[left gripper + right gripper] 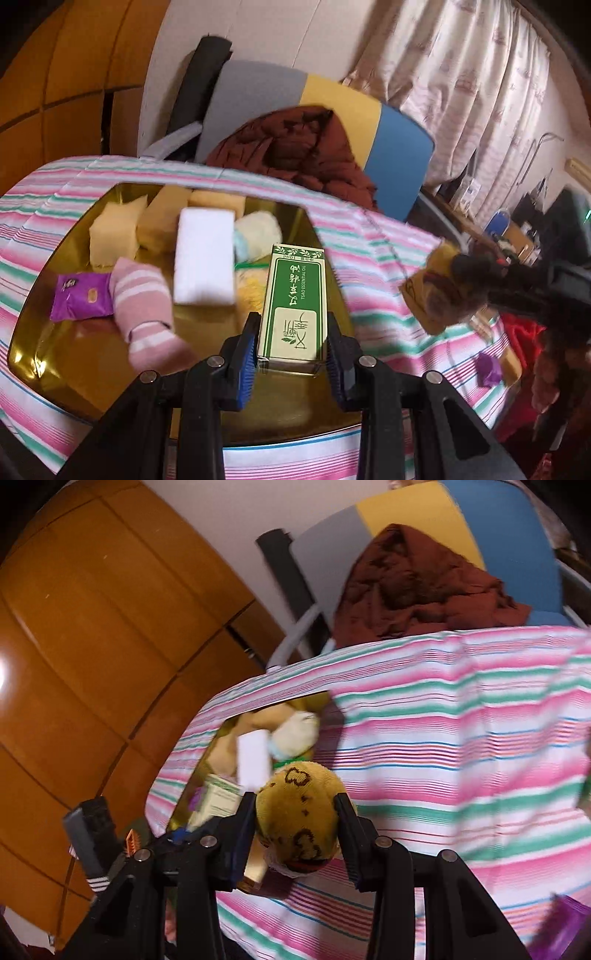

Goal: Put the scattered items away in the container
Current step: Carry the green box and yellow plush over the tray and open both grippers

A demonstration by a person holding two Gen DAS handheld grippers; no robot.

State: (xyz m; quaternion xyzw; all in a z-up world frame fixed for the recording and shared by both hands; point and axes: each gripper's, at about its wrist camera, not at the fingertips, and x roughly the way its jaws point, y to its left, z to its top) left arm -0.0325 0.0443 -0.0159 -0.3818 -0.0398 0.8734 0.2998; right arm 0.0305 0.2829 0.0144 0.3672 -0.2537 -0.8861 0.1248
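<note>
Green-and-cream box [293,306]; mustard sock [301,812], brown motifs

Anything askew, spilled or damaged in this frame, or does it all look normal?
Nothing looks spilled or damaged. Items lie jumbled in the gold metal tray; one small purple packet sits out on the striped cloth. The left gripper holds a green-and-white carton, the right gripper a mustard patterned sock.

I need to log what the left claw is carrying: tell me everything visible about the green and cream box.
The green and cream box is a slim carton, seemingly cardboard, with green panels, leaf sprigs and the print "TSAO ESSENTIAL OIL". It looks closed and undamaged. The left claw is shut on its near end, one pad on each long side. It points away from the camera, above the gold tin.
</note>
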